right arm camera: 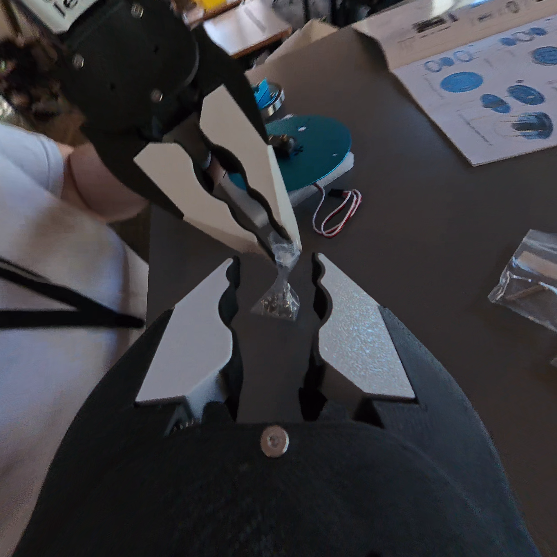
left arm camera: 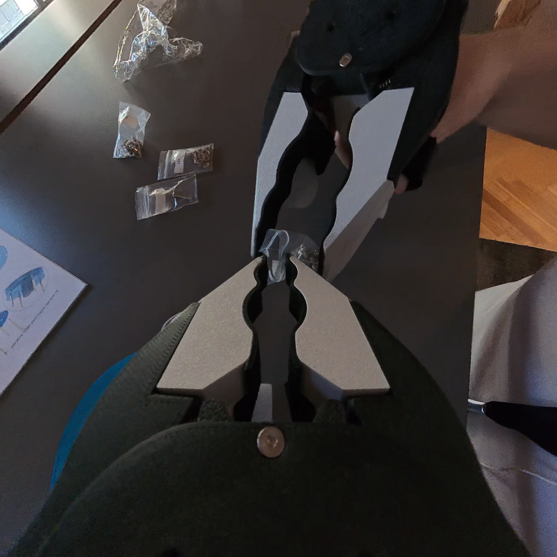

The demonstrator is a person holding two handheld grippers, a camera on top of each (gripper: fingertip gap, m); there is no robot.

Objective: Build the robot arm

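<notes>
My left gripper [left arm camera: 275,261] is shut on the top of a small clear plastic bag [left arm camera: 275,265] with metal screws in its bottom. In the right wrist view the left gripper [right arm camera: 281,245] comes in from the upper left and holds the bag [right arm camera: 278,301] hanging over the dark table [right arm camera: 422,271]. My right gripper [right arm camera: 275,257] is open, one finger on each side of the hanging bag, not touching it. In the left wrist view a white finger [left arm camera: 271,168] of the right gripper reaches down from the top towards the bag.
Three small zip bags [left arm camera: 180,159] and crumpled clear plastic [left arm camera: 150,39] lie at the left. A printed sheet [left arm camera: 30,301] lies nearby. A blue disc [right arm camera: 316,150] on a white block, red-white wires [right arm camera: 334,214], a cardboard box [right arm camera: 452,27] and another bag [right arm camera: 527,286] are on the table. The tips of both grippers are at nearly the same place.
</notes>
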